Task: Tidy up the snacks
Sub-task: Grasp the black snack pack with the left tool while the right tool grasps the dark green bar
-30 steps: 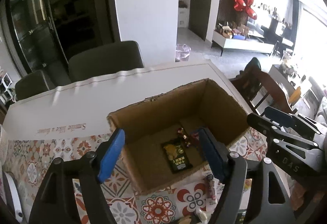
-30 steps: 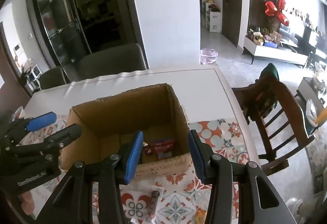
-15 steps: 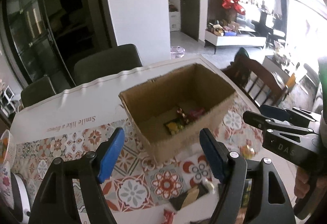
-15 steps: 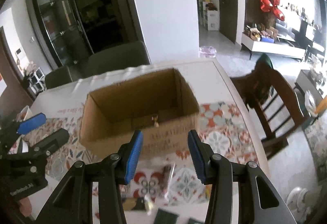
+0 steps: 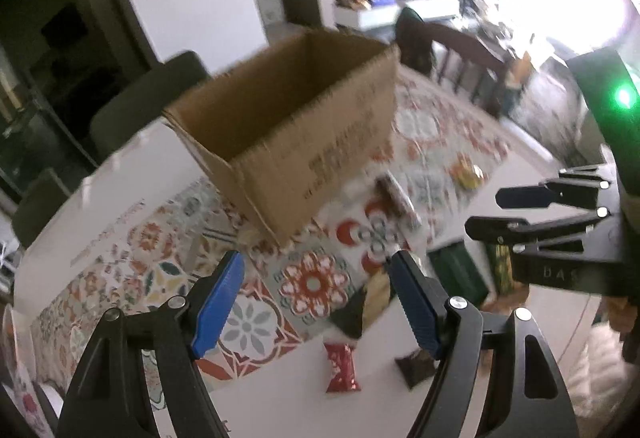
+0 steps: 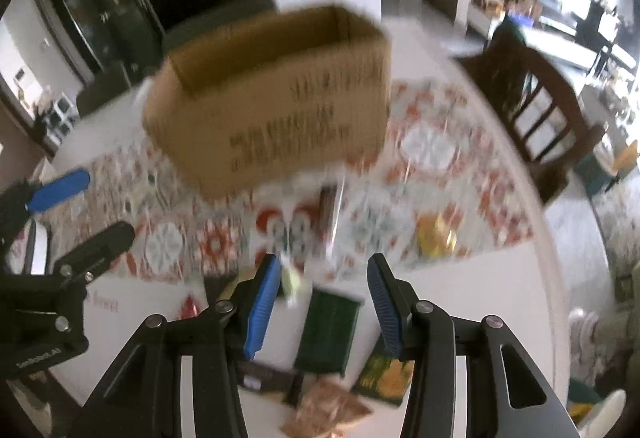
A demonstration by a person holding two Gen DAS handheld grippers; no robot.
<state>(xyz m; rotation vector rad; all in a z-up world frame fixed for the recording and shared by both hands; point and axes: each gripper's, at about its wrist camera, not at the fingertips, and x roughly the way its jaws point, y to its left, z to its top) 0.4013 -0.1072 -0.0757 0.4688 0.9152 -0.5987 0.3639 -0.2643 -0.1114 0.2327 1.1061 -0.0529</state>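
Both hand-held grippers are with us over the counter: the left hand-held gripper (image 5: 316, 298) has its blue ribbed pads spread wide with nothing between them, and the right hand-held gripper (image 6: 322, 304) is likewise wide open and empty. We see black, angular plastic arms with silver screws behind each pair of pads. Ahead of both stands the cardboard box (image 5: 296, 134), a brown corrugated carton, open at the top, with dark printed lettering on its near wall; motion blur keeps us from reading it or seeing inside. It rests on a patterned mat (image 5: 312, 282) of red, teal and white floral tiles that covers part of the white counter (image 6: 492, 278). The snacks lie loose between the box and the grippers. In the left wrist view a glossy red packet (image 5: 340, 368) sits just beyond the pads on bare counter, with a small dark brown packet (image 5: 414, 370) beside it and a long dark wrapped bar (image 5: 398, 200) farther out near the box. In the right wrist view a flat dark green pack (image 6: 328, 332) lies right between the open pads, a crinkled yellow packet (image 6: 436, 234) sits on the mat to the right, and a tan mottled bag (image 6: 328, 412) lies nearest us at the bottom edge
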